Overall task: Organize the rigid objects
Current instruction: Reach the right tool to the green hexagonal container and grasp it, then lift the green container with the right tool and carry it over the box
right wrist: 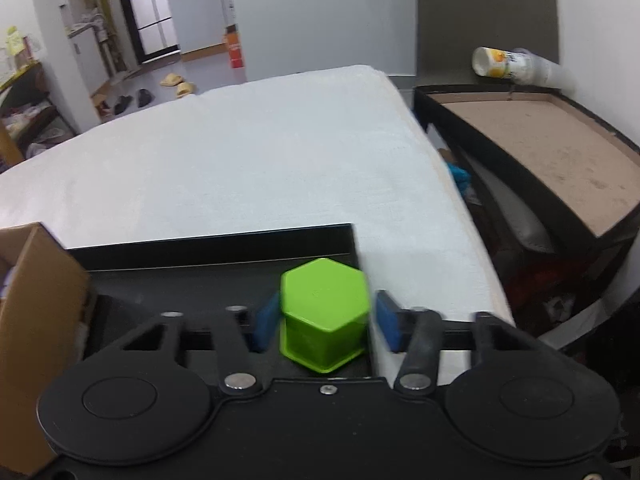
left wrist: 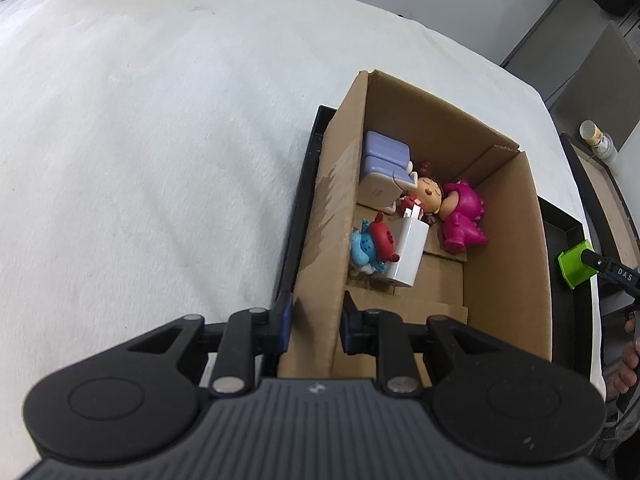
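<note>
The right gripper [right wrist: 326,318] brackets the green hexagonal cup [right wrist: 324,312] (upside down): left pad touching, a slight gap at the right pad, so no grip is confirmed. The cup sits in the black tray [right wrist: 208,250], toward its 3 o'clock end. The left gripper [left wrist: 314,320] pinches the cardboard box [left wrist: 320,248] wall at its 6 o'clock end.

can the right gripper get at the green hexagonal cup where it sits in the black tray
Probably yes: the green hexagonal cup already sits between the right gripper pads, nothing blocking, though the right-hand pad looks slightly off it.
</note>
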